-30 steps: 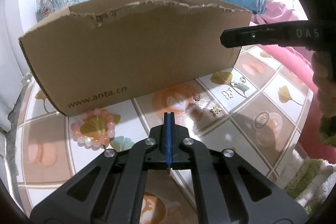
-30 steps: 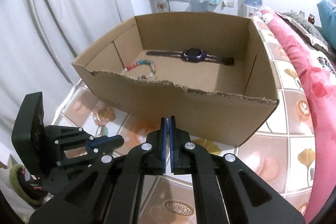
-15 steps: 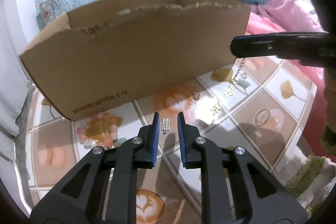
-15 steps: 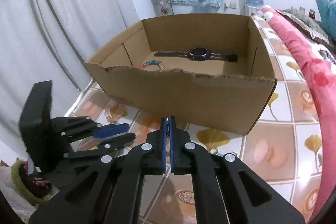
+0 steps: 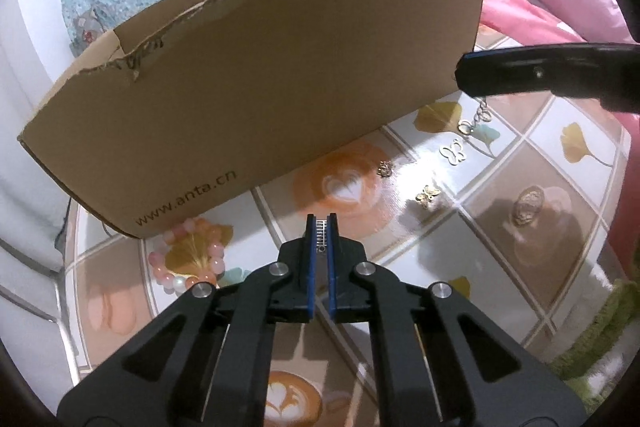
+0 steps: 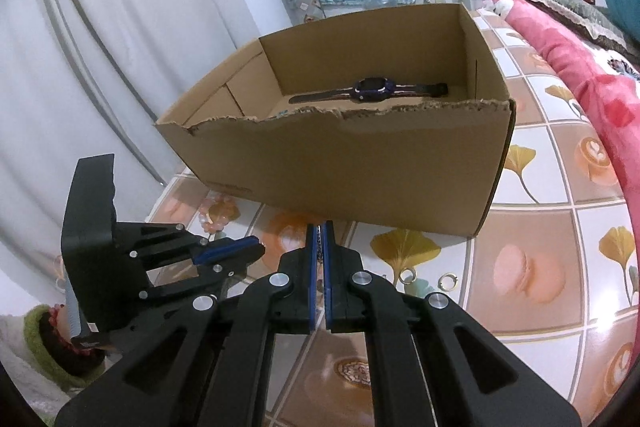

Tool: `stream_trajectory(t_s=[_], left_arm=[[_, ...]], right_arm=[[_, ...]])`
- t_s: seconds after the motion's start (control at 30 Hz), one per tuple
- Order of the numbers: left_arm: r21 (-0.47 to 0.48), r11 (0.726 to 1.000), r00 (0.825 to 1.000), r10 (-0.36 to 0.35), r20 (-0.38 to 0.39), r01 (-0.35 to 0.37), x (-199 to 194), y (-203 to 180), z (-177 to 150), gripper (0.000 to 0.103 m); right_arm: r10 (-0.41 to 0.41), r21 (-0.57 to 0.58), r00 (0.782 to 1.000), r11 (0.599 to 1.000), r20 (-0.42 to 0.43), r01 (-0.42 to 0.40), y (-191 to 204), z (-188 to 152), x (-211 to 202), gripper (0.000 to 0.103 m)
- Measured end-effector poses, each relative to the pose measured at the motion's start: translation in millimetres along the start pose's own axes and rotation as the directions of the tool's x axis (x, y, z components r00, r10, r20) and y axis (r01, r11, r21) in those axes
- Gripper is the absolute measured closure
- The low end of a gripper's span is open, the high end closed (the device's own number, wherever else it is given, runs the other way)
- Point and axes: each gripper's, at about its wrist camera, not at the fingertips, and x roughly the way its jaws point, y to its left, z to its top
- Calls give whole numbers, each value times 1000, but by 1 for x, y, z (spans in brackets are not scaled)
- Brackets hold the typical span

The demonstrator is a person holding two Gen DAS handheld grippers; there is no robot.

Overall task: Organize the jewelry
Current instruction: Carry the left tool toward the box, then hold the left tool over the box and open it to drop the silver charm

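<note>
My left gripper [image 5: 321,221] has its jaws closing on a small silver ladder-shaped charm [image 5: 321,231], and the blue pads press it just above the tiled table. It also shows low at the left in the right wrist view [image 6: 258,251]. My right gripper [image 6: 319,227] is shut on a thin chain. In the left wrist view the chain [image 5: 478,111] hangs from the right gripper [image 5: 460,75] down to a ring near the table. The cardboard box [image 6: 360,167] stands right behind both grippers. A dark watch [image 6: 372,91] lies inside it.
A pink bead bracelet [image 5: 188,259] lies by the box's near left corner. A silver butterfly [image 5: 452,153], a gold butterfly [image 5: 428,195] and a small charm [image 5: 384,169] lie on the table [image 5: 500,267]. Two rings [image 6: 408,275] lie ahead of the right gripper. Pink bedding [image 6: 580,67] borders the right.
My left gripper opened over the silver charm and closed on it. The right gripper lifted the chain, which now dangles from its tip. The right wrist view sank lower in front of the box.
</note>
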Motion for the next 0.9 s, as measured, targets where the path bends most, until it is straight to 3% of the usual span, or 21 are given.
stream_trajectory(t_s=[0.17, 0.37, 0.57, 0.67, 0.9], left_arm=[[-23, 999, 1000, -23, 7, 23, -9, 6, 1, 99], [-8, 998, 993, -54, 102, 55, -59, 9, 13, 99], [18, 999, 964, -51, 261, 48, -125, 23, 61, 99], [16, 999, 956, -46, 288, 43, -128, 41, 93, 99], [-100, 977, 975, -177, 131, 191, -64, 88, 162, 99]], right_arm=[[-6, 0, 1000, 1000, 27, 6, 4, 7, -10, 100], [25, -9, 996, 1000, 89, -24, 18, 23, -33, 100], [93, -41, 980, 995, 177, -87, 28, 71, -52, 100], [127, -50, 977, 991, 170, -120, 29, 104, -49, 100], [154, 62, 987, 986, -40, -152, 5, 169, 7, 100]])
